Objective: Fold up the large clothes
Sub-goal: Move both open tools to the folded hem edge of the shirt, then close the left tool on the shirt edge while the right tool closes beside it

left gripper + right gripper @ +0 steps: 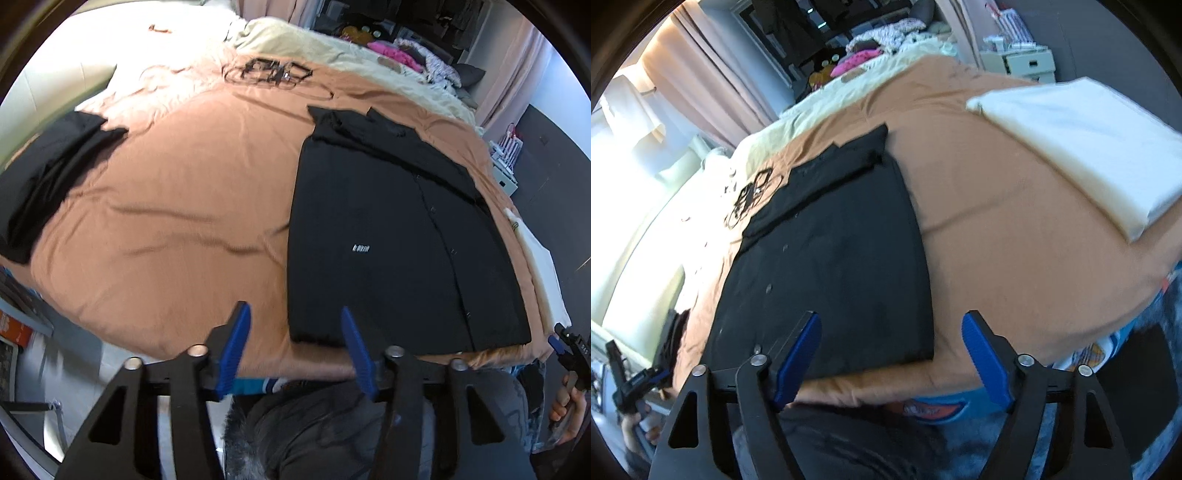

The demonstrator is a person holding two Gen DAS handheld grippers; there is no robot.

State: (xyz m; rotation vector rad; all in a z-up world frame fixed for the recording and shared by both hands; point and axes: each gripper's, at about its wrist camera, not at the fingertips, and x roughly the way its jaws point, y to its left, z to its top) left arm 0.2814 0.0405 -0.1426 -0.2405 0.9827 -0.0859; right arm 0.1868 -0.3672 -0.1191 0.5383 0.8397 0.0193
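At the far left of the bed (166,206), a second dark garment (48,177) lies bunched at the bed's left edge, well apart from both tools. The left gripper (295,347) hangs above the near edge of the bed, its blue fingers (236,350) spread wide and holding nothing. The black shirt (399,236) lies flat just ahead and to the right of it, its sides already turned in to a tall panel, and its near hem sits just beyond the right finger. Its long axis runs near to far, collar at the far end, button strip up the middle. In the right wrist view the right gripper (892,354) also stands wide open and empty, with the shirt's near right corner (923,354) between its fingers. So both tools are close to the near hem, the right one better centred; I judge the next fold would carry that hem toward the collar. At the far right lies a folded white cloth (1082,147)

Count: two dark garments, one white cloth, two grippers
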